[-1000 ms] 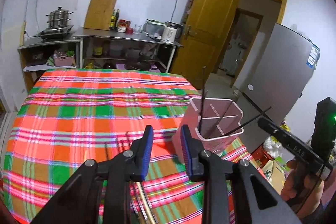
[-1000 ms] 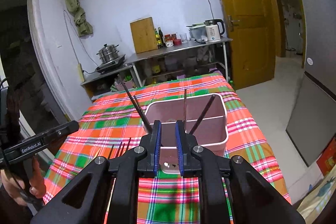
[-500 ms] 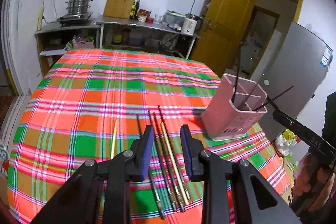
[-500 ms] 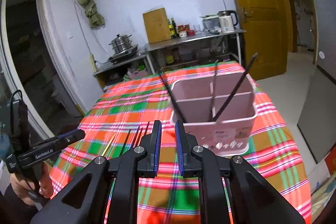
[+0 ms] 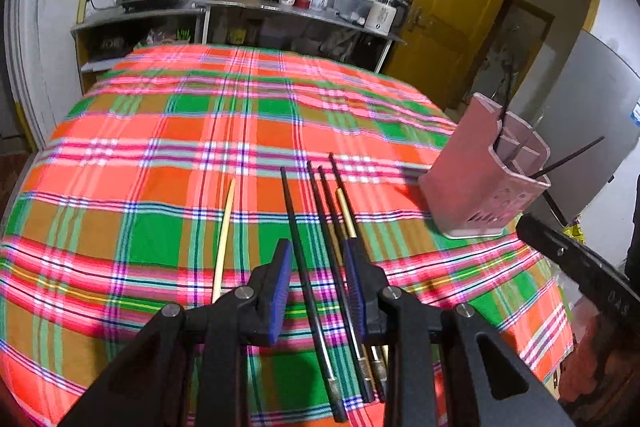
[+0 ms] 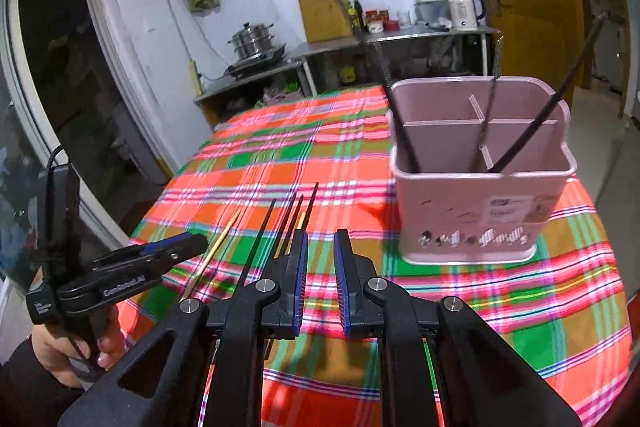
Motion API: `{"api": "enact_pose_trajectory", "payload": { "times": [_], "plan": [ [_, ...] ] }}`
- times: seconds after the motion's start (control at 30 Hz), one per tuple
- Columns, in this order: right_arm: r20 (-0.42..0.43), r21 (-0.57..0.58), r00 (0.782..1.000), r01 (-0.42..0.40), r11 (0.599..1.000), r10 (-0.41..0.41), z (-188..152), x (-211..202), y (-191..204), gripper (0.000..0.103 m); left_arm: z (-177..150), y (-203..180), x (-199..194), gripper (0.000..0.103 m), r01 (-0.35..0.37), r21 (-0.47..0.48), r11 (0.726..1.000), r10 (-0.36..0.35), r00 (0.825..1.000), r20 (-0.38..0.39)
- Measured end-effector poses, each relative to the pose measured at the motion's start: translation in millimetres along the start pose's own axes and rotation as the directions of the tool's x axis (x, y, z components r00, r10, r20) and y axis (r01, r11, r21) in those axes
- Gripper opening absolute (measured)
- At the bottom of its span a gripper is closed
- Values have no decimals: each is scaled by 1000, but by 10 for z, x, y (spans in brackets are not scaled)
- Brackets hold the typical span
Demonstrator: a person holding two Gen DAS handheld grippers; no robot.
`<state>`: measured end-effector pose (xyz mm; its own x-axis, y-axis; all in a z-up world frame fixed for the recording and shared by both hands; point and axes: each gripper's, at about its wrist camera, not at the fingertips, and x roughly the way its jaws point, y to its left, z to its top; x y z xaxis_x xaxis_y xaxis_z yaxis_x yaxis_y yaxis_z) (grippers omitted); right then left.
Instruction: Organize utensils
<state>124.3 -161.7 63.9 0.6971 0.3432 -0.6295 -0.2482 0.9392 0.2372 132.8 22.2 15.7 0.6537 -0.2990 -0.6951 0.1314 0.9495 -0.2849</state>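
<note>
You've dropped both grippers toward the plaid tabletop (image 5: 168,131); left gripper (image 5: 316,291) and right gripper (image 6: 320,279) fingers spread, empty, steel shelving (image 5: 288,7) behind.

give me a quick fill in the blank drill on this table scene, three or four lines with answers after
1. The holder standing on the plaid tablecloth is ____ in colour.
2. The lone pale chopstick lies to the ____ of the bundle of dark chopsticks in the left wrist view.
3. The number of dark sticks already standing in the holder is ____.
4. Between the pads of the right tongs there is ____.

Missing words: pink; left; three; nothing
</note>
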Motion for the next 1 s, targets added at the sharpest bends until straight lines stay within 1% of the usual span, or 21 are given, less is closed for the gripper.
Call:
{"api": "enact_pose_trajectory", "payload": {
  "times": [0.23, 0.37, 0.47, 0.6, 0.7, 0.8, 0.87, 1.0],
  "plan": [
    [-97, -8, 995, -24, 1000, 23, -125, 476, 119, 14, -1, 94, 348, 28, -4, -28, 1000, 2, 999, -50],
    [-162, -9, 986, -27, 1000, 25, -196, 810, 173, 14, 5, 134, 503, 28, -8, -37, 999, 6, 997, -72],
    [-190, -10, 982, -26, 1000, 24, -210, 988, 193, 14, -1, 159, 601, 28, -9, -42, 999, 5, 996, -89],
    [-215, -4, 977, -19, 1000, 18, -219, 1165, 187, 13, 14, 120, 655, 27, -25, -7, 1000, 24, 996, -82],
    [-229, 3, 973, -12, 1000, 12, -209, 1271, 179, 13, 30, 116, 675, 20, -59, 13, 998, 59, 995, -81],
    [-231, 4, 973, -12, 1000, 13, -191, 1322, 180, 13, 34, 162, 674, 13, -60, 1, 998, 59, 995, -81],
    [-232, -1, 973, -12, 1000, 11, -168, 1352, 194, 13, 38, 193, 673, 12, -65, -8, 998, 64, 995, -80],
    [-234, -9, 972, -9, 1000, 7, -135, 1381, 214, 13, 39, 203, 677, 11, -69, -11, 998, 68, 994, -80]
  ]
}}
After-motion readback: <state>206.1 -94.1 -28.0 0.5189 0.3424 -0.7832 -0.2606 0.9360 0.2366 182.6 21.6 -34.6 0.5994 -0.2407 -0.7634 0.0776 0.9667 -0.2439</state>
